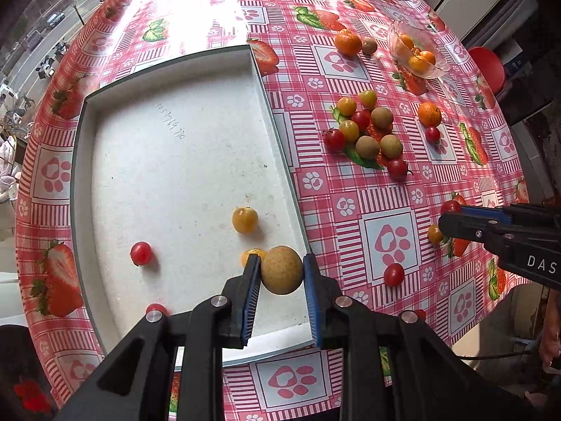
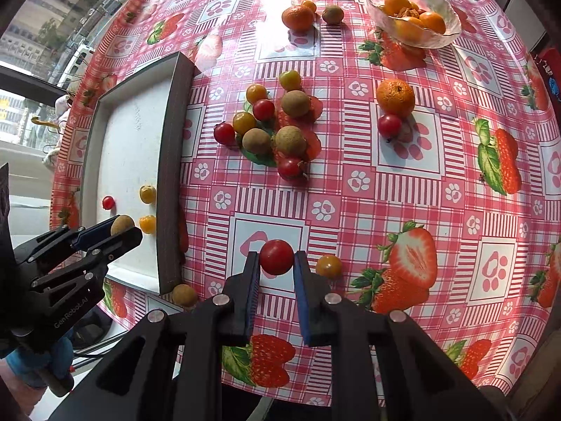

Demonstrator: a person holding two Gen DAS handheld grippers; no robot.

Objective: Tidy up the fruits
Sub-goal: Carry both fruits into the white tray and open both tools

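Over the white tray, the left gripper clamps a brown longan for sorting beside the cherry tomatoes already there, while the right gripper, just outside the tray, pinches a red cherry tomato.

Printed in white on the black body of the right gripper, at the right edge of the left wrist view: "DAS", cut off by the frame. Printed in pale letters along the black body of the left gripper, low at the left of the right wrist view: "GenRobot.AI". Handwritten in faint pen on the white floor of the tray, toward its far edge: a row of digits, too small to read surely.
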